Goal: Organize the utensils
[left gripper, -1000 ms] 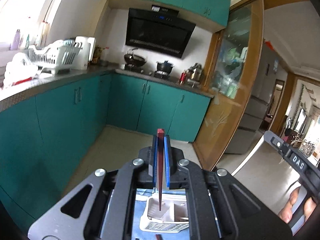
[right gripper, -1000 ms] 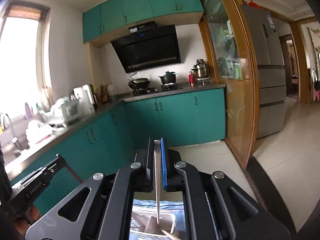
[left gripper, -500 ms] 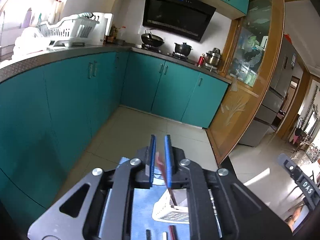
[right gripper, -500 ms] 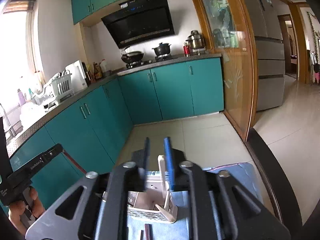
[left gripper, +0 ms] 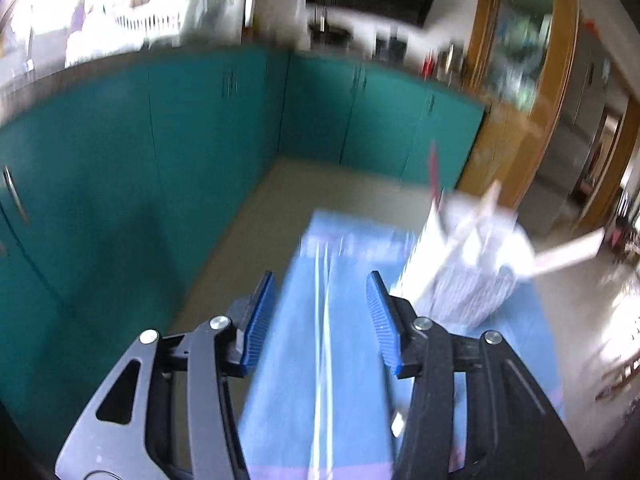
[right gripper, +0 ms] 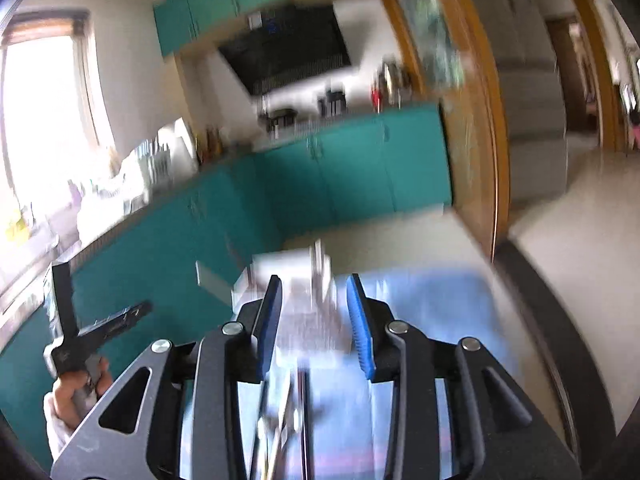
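Both views smeared by motion blur; details coarse.

Left gripper (left gripper: 320,312): jaws wide apart, nothing between them. Below the gap, blue mat (left gripper: 288,360), with a pale streak running lengthwise, possibly a thin utensil, too blurred to name. Right of and beyond the right jaw, white slotted caddy (left gripper: 464,280) standing on the mat. Already in the caddy: a red stick (left gripper: 433,168) rising from its far-left corner, a pale handle (left gripper: 568,256) leaning out to the right, other pale pieces unclear. Judged partly done: some utensils stowed.

Right gripper (right gripper: 314,316): jaws also wide, empty. Caddy (right gripper: 304,280) straight ahead, just past the fingertips and between them in line of sight; a pale upright piece showing above its rim. Nearer than the jaws, under the gripper body, loose utensils (right gripper: 288,420) lying on the mat (right gripper: 424,304), long thin shapes, count not readable. Judged still to go: these pieces, into the caddy.

Surroundings: teal cabinets (left gripper: 160,160) left of and beyond both grippers; tiled floor (right gripper: 580,240) to the right. Left hand (right gripper: 76,384) visible far left of the right jaws, gripping its handle.

Obstacles, as judgement: stowed handles leaning outward could snag the next insertion; left hand's tool close to the caddy's left side.
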Demonstrator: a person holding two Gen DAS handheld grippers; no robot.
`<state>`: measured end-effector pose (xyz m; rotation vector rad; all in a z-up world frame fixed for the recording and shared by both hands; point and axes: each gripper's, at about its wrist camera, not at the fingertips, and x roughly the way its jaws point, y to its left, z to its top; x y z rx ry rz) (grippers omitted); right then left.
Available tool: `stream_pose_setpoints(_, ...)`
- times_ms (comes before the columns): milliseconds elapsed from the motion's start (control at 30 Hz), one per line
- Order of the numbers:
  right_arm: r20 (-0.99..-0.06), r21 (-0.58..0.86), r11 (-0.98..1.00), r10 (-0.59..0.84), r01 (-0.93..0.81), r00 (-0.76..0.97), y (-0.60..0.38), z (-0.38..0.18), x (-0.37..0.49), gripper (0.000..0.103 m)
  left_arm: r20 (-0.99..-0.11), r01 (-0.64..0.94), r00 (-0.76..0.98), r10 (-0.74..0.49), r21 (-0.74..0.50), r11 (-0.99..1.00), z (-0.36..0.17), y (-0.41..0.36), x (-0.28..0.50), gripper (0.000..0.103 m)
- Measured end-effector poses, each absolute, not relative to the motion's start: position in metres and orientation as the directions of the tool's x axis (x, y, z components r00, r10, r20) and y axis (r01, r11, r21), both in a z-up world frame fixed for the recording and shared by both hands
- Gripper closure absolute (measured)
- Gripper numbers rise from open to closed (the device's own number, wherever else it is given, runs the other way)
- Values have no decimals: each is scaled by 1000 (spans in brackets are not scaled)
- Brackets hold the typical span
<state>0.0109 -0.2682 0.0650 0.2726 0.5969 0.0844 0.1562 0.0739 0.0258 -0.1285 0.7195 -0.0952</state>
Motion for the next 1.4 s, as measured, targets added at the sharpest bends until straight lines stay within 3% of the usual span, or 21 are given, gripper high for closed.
stream_pose_setpoints(133,-792,248,969,204,-3,576,-228,-44,43,70,-775,49,617,-136,-134,990,-35,62,162,58)
stream_pose_setpoints(267,-859,242,970,220,-13,463,-199,-91,56,73,-802,68,582,-136,-118,991,-52,52,161,57)
stream_pose_setpoints(667,-875,150,988,148,-33,460,-170,-101,67,75,-830,131,531,-168,-115,985,-70,21,161,55)
stream_pose_setpoints(733,-875,155,988,149,-26,461,-169,-103,69,92,-833,132,526,-169,-116,984,-73,20,161,55)
stream_pose_setpoints(867,-853,211,977,167,35,495,-185,-105,59,98,-836,126,523,-165,-116,985,-74,22,162,54)
stream_pose_setpoints(967,-831,250,961,148,121,536,-214,-99,45,98,-837,117,522,-162,-118,986,-75,24,164,54)
stream_pose_setpoints(1233,-842,269,950,154,156,517,-228,-94,40,97,-843,129,510,-172,-123,984,-80,18,164,50)
stream_pose_setpoints(1333,-853,237,958,124,164,507,-224,-95,51,77,-841,139,513,-173,-118,983,-81,11,169,48)
stream_pose_setpoints(1400,-851,243,956,130,164,509,-225,-94,51,77,-840,148,514,-176,-115,982,-83,5,177,48)
